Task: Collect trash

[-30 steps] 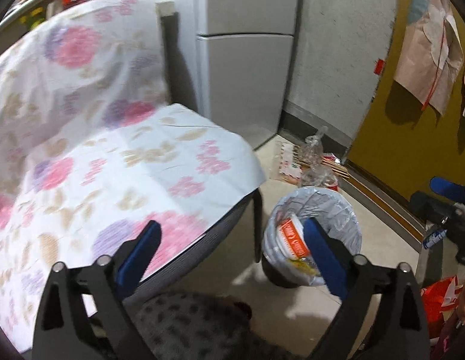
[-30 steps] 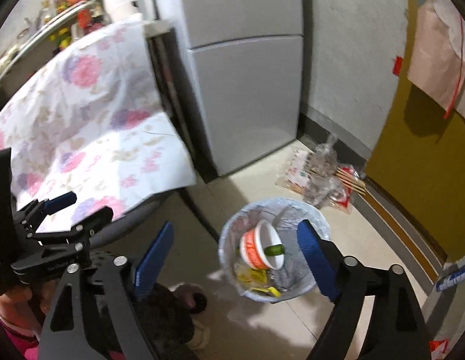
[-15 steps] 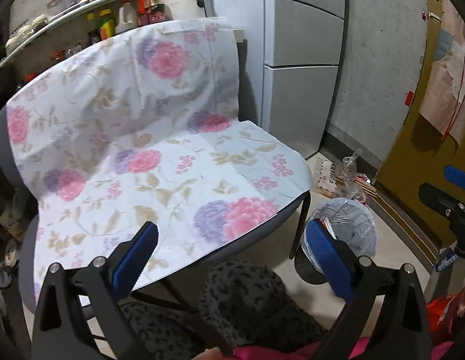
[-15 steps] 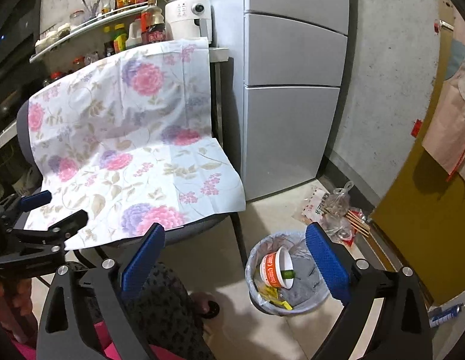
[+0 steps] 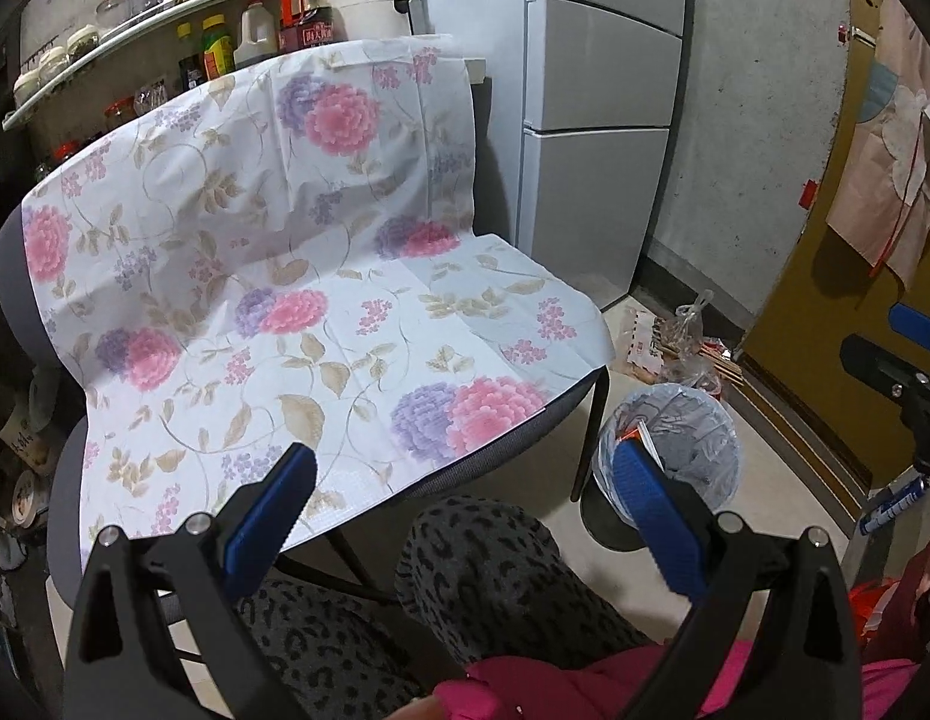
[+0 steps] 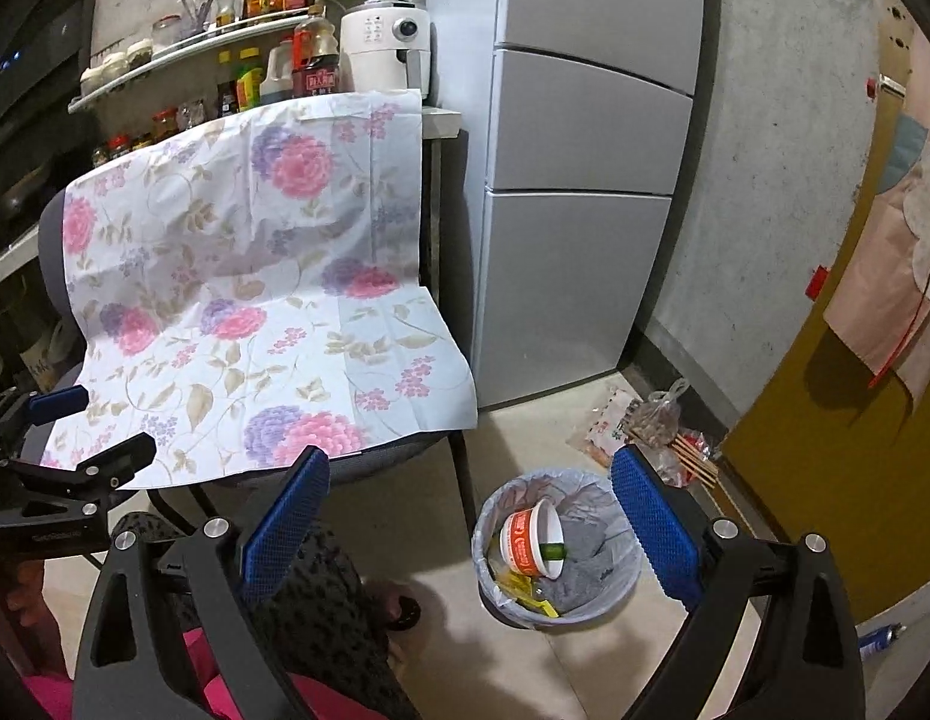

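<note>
In the lined bin (image 6: pixel 558 552), a tipped orange-and-white cup (image 6: pixel 534 543) among wrappers (image 6: pixel 522 591)

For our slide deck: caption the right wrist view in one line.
Open right gripper above a lined trash bin holding a noodle cup, beside a floral-covered chair.

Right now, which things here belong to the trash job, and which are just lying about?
Job: trash bin, noodle cup inside it, plastic bags on the floor.
Lying about: floral cloth, fridge, air fryer, shelf bottles.
</note>
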